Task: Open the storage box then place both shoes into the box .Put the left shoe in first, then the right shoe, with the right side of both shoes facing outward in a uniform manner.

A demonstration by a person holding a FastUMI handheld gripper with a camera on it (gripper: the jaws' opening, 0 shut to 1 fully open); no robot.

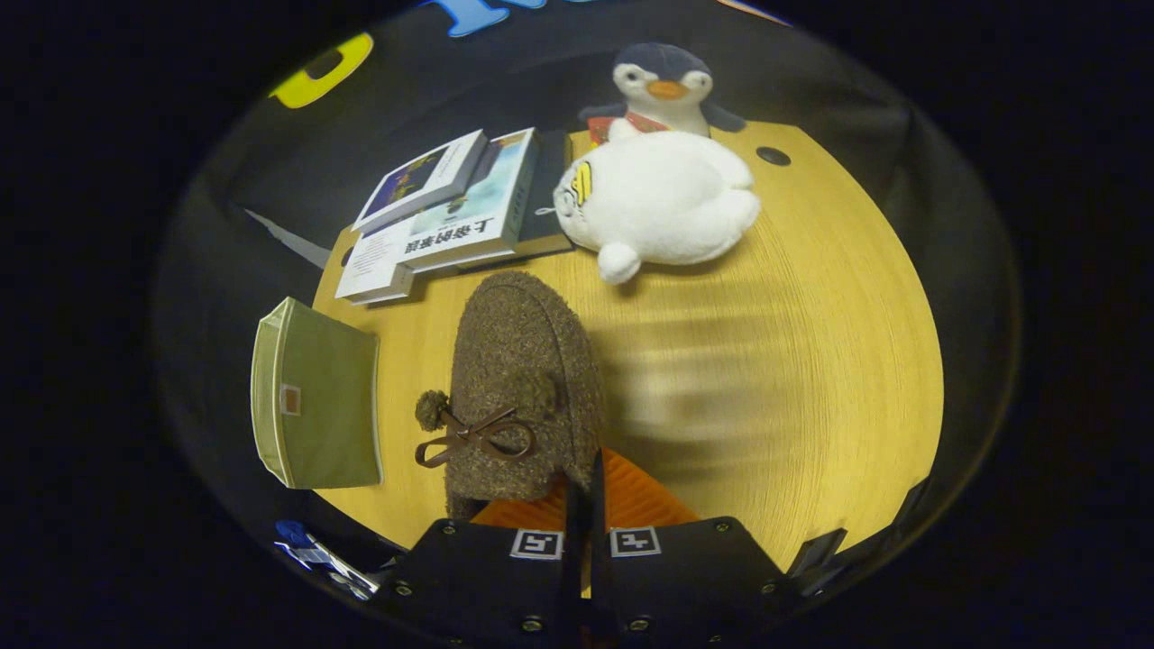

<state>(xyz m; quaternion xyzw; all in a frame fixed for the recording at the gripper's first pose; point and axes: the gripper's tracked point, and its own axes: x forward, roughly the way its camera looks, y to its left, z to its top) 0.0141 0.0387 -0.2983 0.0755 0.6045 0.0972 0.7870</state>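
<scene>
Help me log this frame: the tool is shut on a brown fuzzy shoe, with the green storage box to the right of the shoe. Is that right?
One thing is off. In the gripper view the green storage box lies left of the brown fuzzy shoe, at the table's edge. The tool is indeed shut on the shoe's rim.

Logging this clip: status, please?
Gripper shut on brown shoe, held over the table. Green storage box left of shoe, at table edge. Books, plush penguin beyond.

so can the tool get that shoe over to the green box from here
Probably yes: the tool looks shut on the brown shoe, and only bare table lies between it and the green box. The box still looks closed.
</scene>
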